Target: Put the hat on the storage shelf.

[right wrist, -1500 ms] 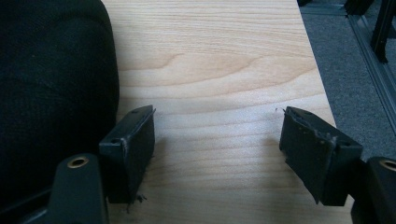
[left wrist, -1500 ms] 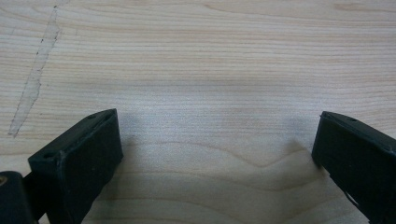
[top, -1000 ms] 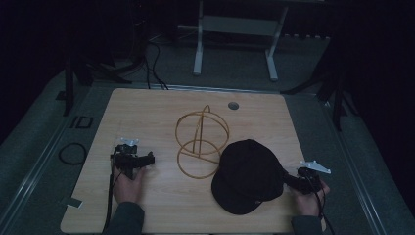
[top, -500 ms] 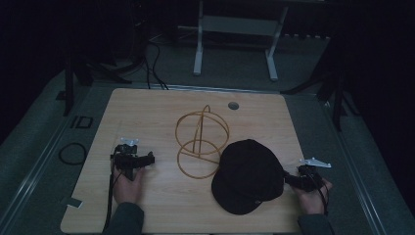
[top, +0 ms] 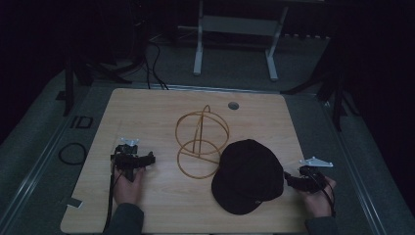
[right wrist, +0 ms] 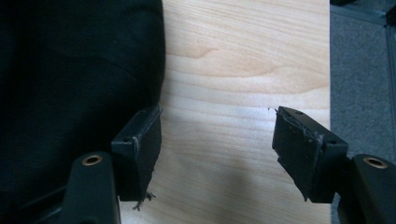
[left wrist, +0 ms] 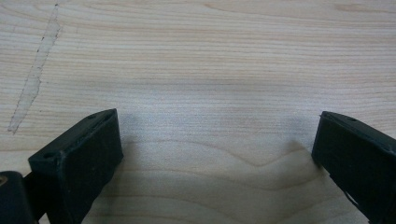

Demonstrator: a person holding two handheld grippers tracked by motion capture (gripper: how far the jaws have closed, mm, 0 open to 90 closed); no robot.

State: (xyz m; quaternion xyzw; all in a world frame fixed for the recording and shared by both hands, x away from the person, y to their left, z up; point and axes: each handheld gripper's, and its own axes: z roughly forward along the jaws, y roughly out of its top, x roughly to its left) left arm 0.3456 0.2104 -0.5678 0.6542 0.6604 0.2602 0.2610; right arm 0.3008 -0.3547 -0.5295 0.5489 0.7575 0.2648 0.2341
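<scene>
The right gripper (top: 289, 179) sits at the near right part of the table (top: 147, 112). The cap (top: 249, 175) lies on the table directly to this gripper's left, its edge just beside the jaw tips. In the right gripper view, the cap (right wrist: 70, 93) lies beside and beyond one jaw, and bare table (right wrist: 233, 70) lies between the jaws. The wire stand (top: 200, 142) stands beyond the cap, farther left and farther back from the right gripper, close beside the cap's far left edge. The left gripper (top: 142, 159) rests at the near left, well apart from the right gripper, with the wire stand to its right. A round hole (top: 233, 105) lies in the table behind the stand.
</scene>
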